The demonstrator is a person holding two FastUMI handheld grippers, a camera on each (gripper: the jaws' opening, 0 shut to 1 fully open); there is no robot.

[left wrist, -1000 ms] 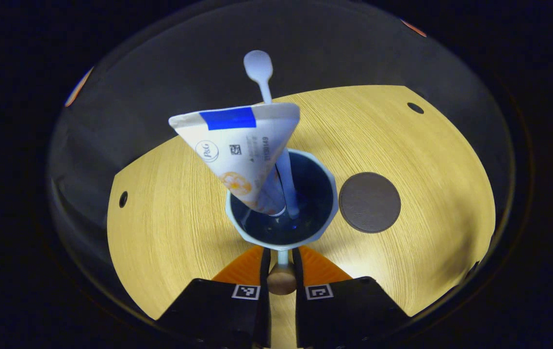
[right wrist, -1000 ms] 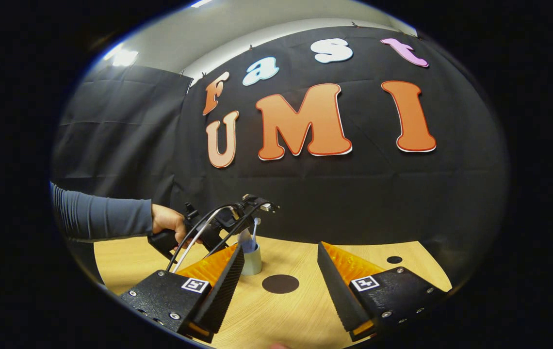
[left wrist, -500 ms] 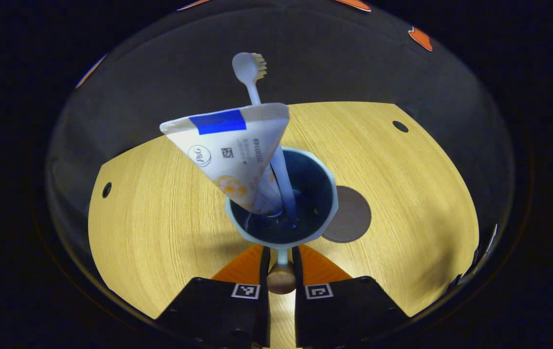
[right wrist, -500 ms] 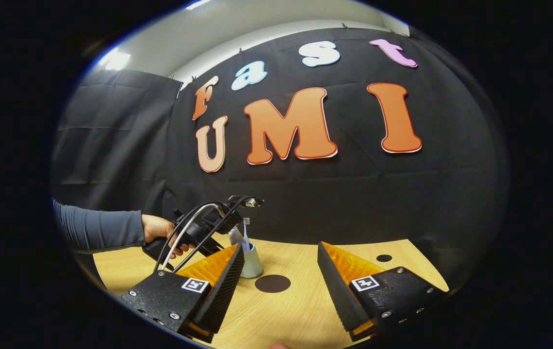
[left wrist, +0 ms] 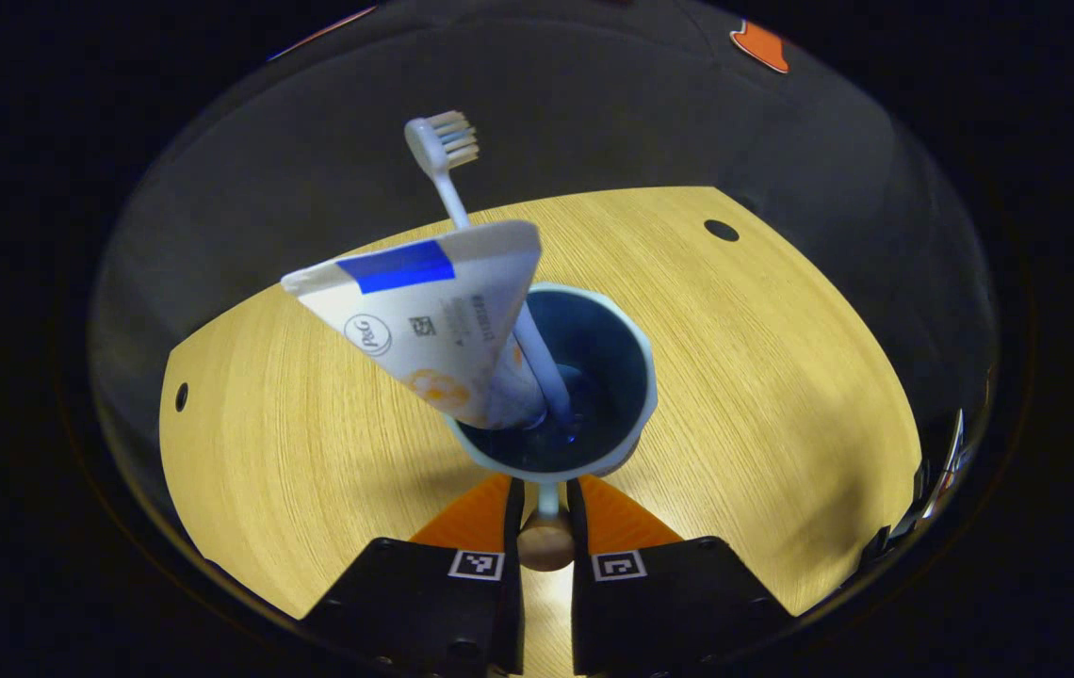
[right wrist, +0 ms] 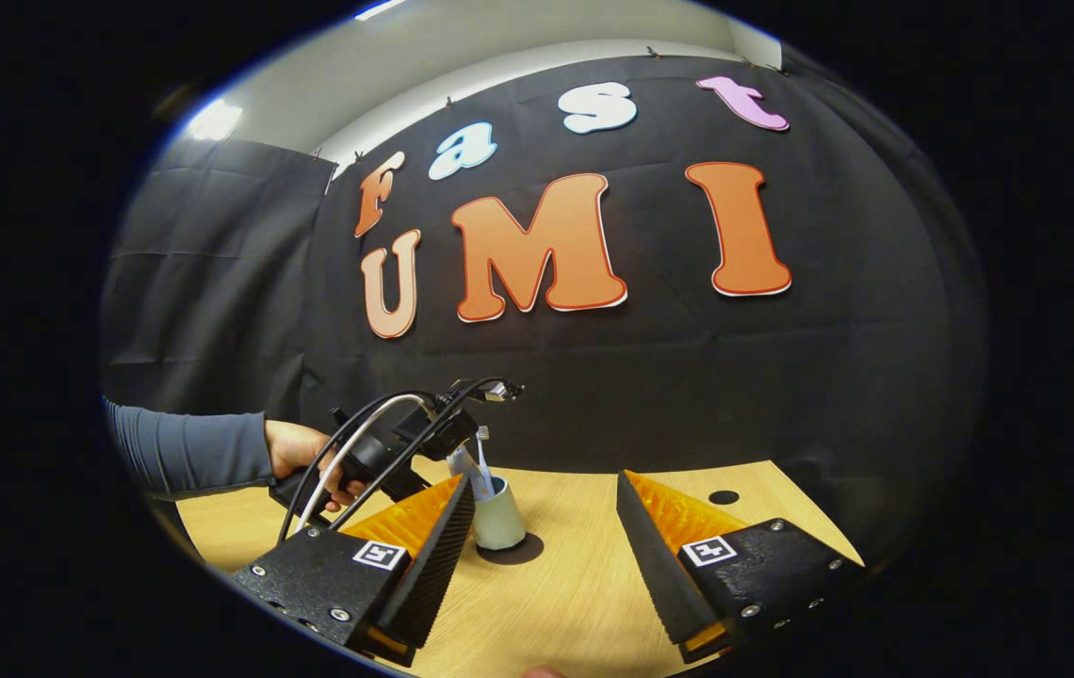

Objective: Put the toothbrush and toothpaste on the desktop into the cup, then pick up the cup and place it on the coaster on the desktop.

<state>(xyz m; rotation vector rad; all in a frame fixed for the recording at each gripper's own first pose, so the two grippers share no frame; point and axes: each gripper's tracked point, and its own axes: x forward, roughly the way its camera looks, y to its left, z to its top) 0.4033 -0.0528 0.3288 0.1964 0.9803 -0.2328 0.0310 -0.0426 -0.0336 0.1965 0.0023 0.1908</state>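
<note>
A pale blue cup [left wrist: 636,377] with a dark blue inside hangs in front of my left gripper [left wrist: 545,504], which is shut on its handle [left wrist: 546,541]. In the cup stand a white toothpaste tube [left wrist: 424,315] and a white toothbrush [left wrist: 447,151], both leaning left. In the right gripper view the cup [right wrist: 499,523] sits slightly tilted over the dark round coaster [right wrist: 523,550]; whether it touches the coaster I cannot tell. A hand [right wrist: 297,452] holds the left gripper's body [right wrist: 382,452] there. My right gripper [right wrist: 545,482] stands open and holds nothing, nearer than the cup.
The wooden table [left wrist: 782,395] carries small dark holes near its far right [left wrist: 721,229] and left [left wrist: 181,395] edges. A grey sleeve [right wrist: 188,452] reaches in from the left. Black cloth [right wrist: 782,395] walls the back of the booth.
My left gripper has carried the cup rightward until it covers the coaster, which has slid out of sight beneath it in the left gripper view. The toothbrush leans further left. The right gripper stays open.
</note>
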